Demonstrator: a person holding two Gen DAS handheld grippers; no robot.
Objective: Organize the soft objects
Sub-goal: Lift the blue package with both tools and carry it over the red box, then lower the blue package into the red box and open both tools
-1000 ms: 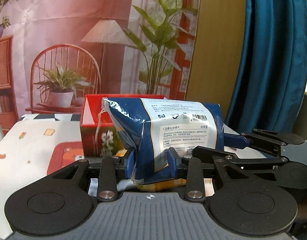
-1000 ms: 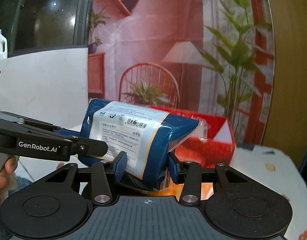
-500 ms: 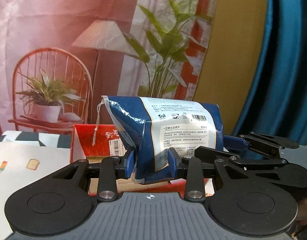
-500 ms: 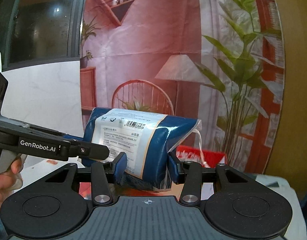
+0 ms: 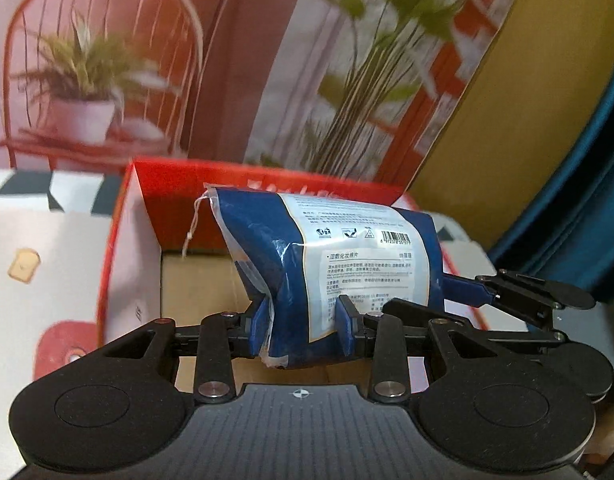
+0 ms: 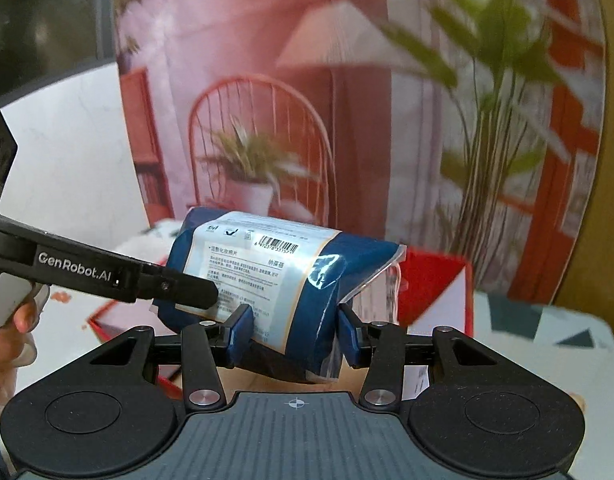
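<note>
1. Printed backdrop of chair and plants behind; open red cardboard box [image 5: 147,216] on a patterned tablecloth [image 5: 39,280].
2. Blue-and-white soft plastic pack [image 5: 347,256] hangs over the box opening. Looks light, squashy, slippery film; best held mid-body.
3. Left gripper [image 5: 301,322] and right gripper [image 6: 293,334] each clamp one end, jaws narrowed, denting it.

Black gripper [image 5: 303,326], blue fingertips [image 5: 256,326]
</note>
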